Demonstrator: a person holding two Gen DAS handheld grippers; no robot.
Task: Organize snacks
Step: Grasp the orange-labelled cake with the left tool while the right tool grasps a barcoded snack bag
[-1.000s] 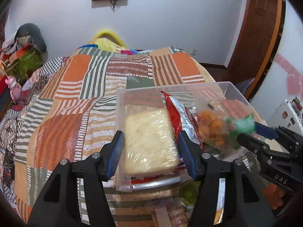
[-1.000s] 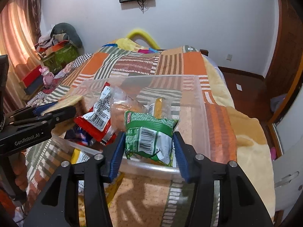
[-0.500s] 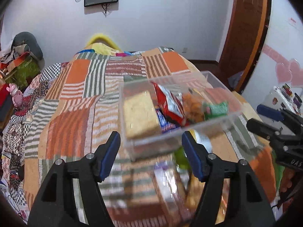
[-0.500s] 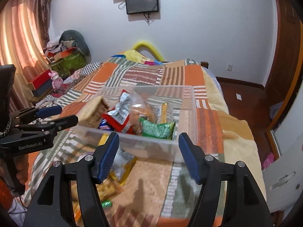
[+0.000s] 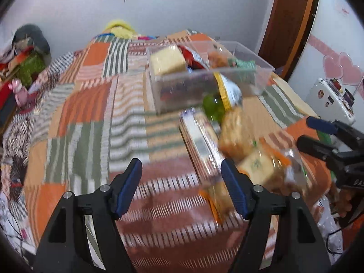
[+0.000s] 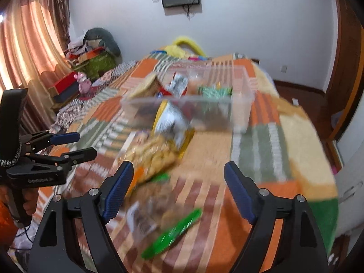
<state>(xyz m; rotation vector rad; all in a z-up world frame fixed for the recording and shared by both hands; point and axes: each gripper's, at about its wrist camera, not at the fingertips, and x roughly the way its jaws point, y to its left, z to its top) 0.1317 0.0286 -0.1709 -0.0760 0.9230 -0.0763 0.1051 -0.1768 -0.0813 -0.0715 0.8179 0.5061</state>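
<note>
Both grippers backed off clear bin (image 5: 261,67) — left gripper (image 5: 182,186) and right gripper (image 6: 179,188) jaws wide, empty; near loose snack pile (image 5: 250,150) awaits.

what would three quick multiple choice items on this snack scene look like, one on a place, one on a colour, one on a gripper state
1. Where is the clear plastic bin?
A. on the patchwork bedspread
B. on the floor by the door
C. held in the left gripper

2. What colour are the pads on the gripper fingers?
A. red
B. blue
C. white

3. How does the right gripper stand?
A. shut on a green packet
B. shut on the bin
C. open, holding nothing

Answers:
1 A, the bin rests on the bedspread beyond the loose snack packets.
2 B, both wrist views show blue pads.
3 C, its fingers are spread wide with only bedding and packets beyond them; the left gripper is open too.
</note>
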